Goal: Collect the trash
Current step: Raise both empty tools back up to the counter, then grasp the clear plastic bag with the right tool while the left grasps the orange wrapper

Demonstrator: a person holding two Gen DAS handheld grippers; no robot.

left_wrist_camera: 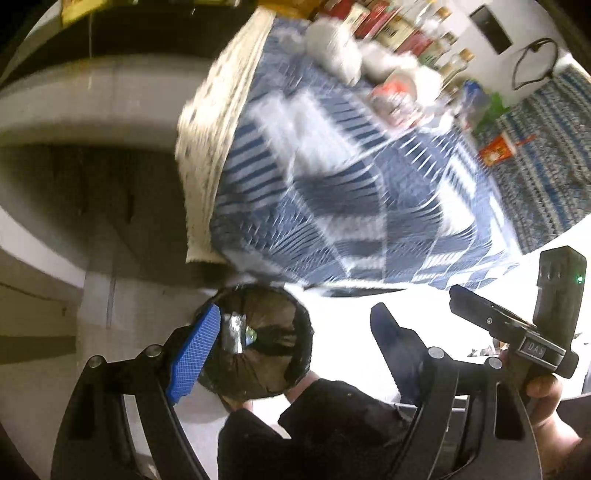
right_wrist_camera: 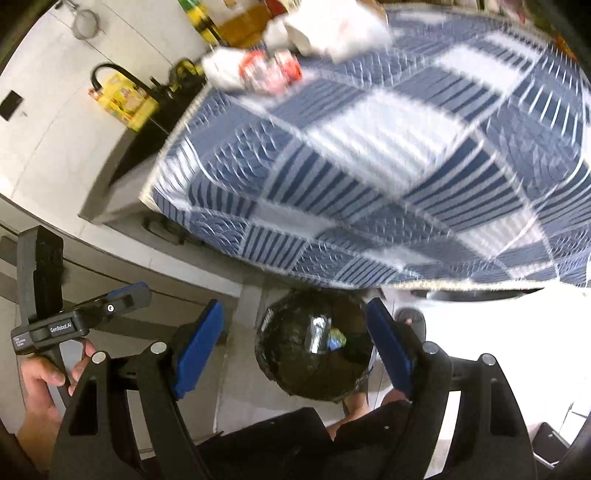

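Observation:
A round bin lined with a black bag stands on the floor below the table edge; it also shows in the right wrist view with a few bits of trash inside. White crumpled wrappers and a red-and-white wrapper lie at the far side of the blue checked tablecloth. My left gripper is open and empty above the bin. My right gripper is open and empty, its fingers either side of the bin. Both views are blurred.
Bottles and red boxes line the table's far edge. A blue patterned rug and an orange carton lie beyond. A yellow box and a black faucet sit on the counter. The person's dark legs are below.

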